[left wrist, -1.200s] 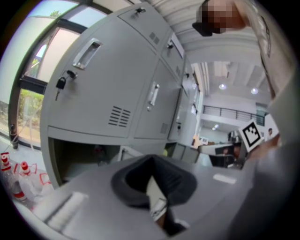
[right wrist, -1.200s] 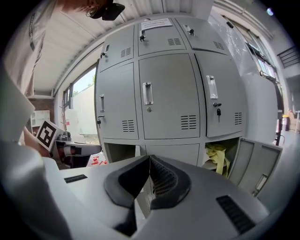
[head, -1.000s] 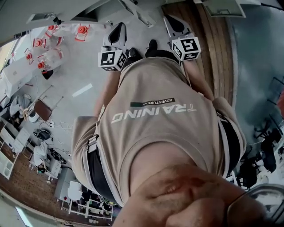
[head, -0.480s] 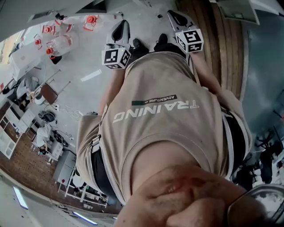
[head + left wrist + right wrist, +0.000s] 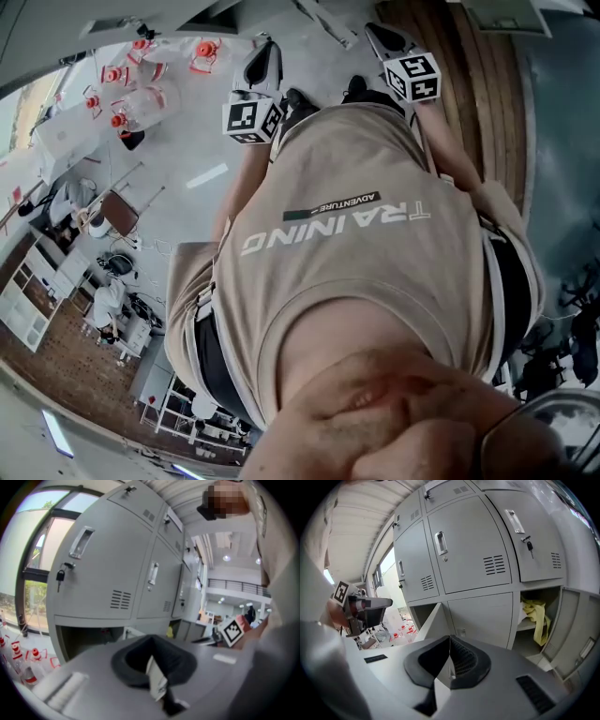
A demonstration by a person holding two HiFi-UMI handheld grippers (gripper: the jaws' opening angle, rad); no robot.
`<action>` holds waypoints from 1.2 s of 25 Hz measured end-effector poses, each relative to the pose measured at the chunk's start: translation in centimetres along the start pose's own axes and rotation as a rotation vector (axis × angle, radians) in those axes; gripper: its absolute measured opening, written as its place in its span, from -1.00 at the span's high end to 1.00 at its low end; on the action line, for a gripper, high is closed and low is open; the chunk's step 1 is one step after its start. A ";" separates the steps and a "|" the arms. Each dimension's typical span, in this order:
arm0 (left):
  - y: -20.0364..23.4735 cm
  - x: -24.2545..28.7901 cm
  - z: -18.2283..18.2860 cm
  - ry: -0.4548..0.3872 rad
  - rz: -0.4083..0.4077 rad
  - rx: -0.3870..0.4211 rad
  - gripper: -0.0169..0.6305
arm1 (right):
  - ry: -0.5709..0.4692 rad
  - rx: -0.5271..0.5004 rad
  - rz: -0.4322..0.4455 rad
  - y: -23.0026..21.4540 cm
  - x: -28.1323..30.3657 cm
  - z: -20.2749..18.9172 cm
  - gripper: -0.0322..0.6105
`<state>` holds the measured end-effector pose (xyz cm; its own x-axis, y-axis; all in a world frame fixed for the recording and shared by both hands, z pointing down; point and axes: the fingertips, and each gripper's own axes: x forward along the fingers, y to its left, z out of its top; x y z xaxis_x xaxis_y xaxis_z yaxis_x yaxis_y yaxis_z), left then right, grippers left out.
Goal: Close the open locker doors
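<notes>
1. The left tool [image 5: 151,654] is clenched. Its 2 dark pads are pressed together with nothing between them.
2. The right tool [image 5: 450,656] is also clenched and empty, its ribbed pads meeting along 1 line.
3. In the head view both tools are held out beyond the person's tan shirt [image 5: 356,244]. The left one is over pale floor [image 5: 187,141] and the right one is near brown planking [image 5: 459,103]. Neither touches anything.
4. The grey lockers [image 5: 473,550] stand ahead of the right tool, well apart from it. Their upper doors are closed, and a key [image 5: 528,545] hangs in 1 lock.
5. In the bottom row, the right-hand door [image 5: 576,641] hangs open beside a compartment that holds a yellow cloth [image 5: 536,613].
6. Further left in that row, a 2nd open door [image 5: 427,620] is swung outward, just beside a closed lower door [image 5: 483,616].
7. The left gripper view shows a dark open bottom compartment [image 5: 89,641] under closed upper doors.
8. Clear bottles with red caps [image 5: 29,674] stand at the lower left of that view, near a window [image 5: 35,597].
</notes>
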<state>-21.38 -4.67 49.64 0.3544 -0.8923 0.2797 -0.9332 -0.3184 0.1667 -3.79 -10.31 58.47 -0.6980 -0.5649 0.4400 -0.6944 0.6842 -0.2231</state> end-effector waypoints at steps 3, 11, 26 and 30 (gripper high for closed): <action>0.3 -0.7 -0.9 0.020 -0.027 0.011 0.93 | -0.004 0.058 -0.003 0.4 0.3 -0.1 0.86; 1.3 -1.7 -1.3 0.000 -0.025 -0.041 0.93 | 0.051 0.008 0.005 1.4 0.6 -1.2 0.85; 4.7 -5.6 -3.5 -0.018 0.094 -0.129 0.93 | 0.088 0.006 0.037 4.9 1.0 -1.4 0.85; 6.3 -7.0 -3.8 -0.037 0.125 -0.133 0.93 | 0.094 -0.015 0.074 7.1 2.2 -1.4 0.85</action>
<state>-29.48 0.83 52.31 0.2316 -0.9340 0.2719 -0.9528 -0.1615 0.2569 -10.01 -6.10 59.05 -0.7274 -0.4674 0.5024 -0.6384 0.7295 -0.2457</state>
